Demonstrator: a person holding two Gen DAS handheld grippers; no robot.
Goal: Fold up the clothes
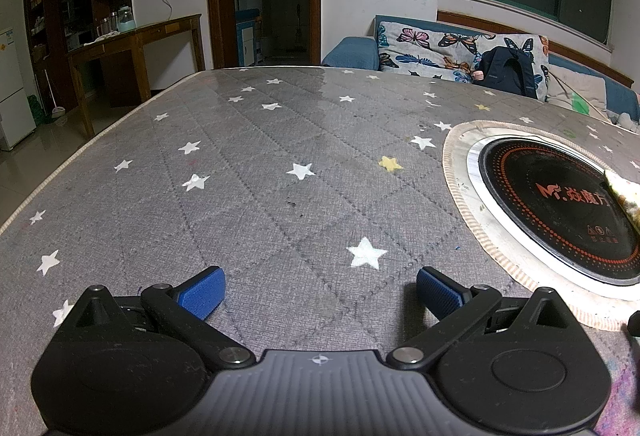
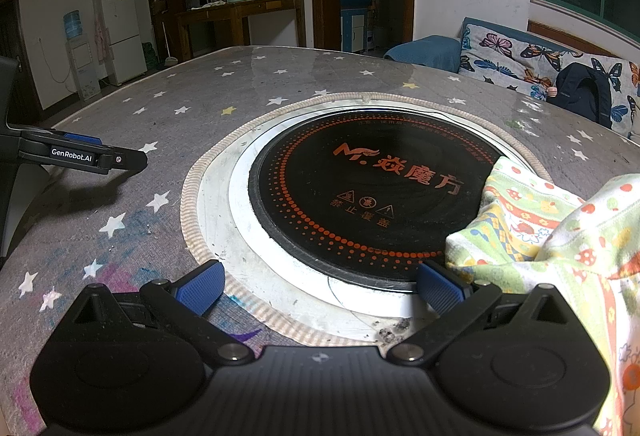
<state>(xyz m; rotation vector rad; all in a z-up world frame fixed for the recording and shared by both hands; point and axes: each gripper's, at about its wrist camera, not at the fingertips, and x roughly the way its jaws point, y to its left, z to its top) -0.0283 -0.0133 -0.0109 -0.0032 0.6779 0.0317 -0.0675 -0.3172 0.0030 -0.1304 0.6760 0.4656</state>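
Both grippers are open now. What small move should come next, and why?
Probably move the right gripper rightward to the garment. Its jaws stand open and empty, and the crumpled cloth lies just beside its right finger, partly on the cooktop. The left gripper is farther away.

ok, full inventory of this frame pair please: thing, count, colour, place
Quilted star-print table cover: 1, grey with white and yellow stars, spread over the table.
Round glass induction hob: 1, black with orange dots and lettering, set into the table centre inside a white ring.
Crumpled patterned child's garment: 1, pale green, yellow and orange print, right of the hob, its edge over the hob rim.
Butterfly-print sofa cover: 1, white with coloured butterflies, behind the table.
Dark backpack: 1, navy or black, on the sofa.
White fridge: 1, far left wall.
Wooden side table: 1, brown, by the shelves.
Left gripper: 1, black with blue pads, jaws open, empty.
Right gripper: 1, same, jaws open, beside the garment.
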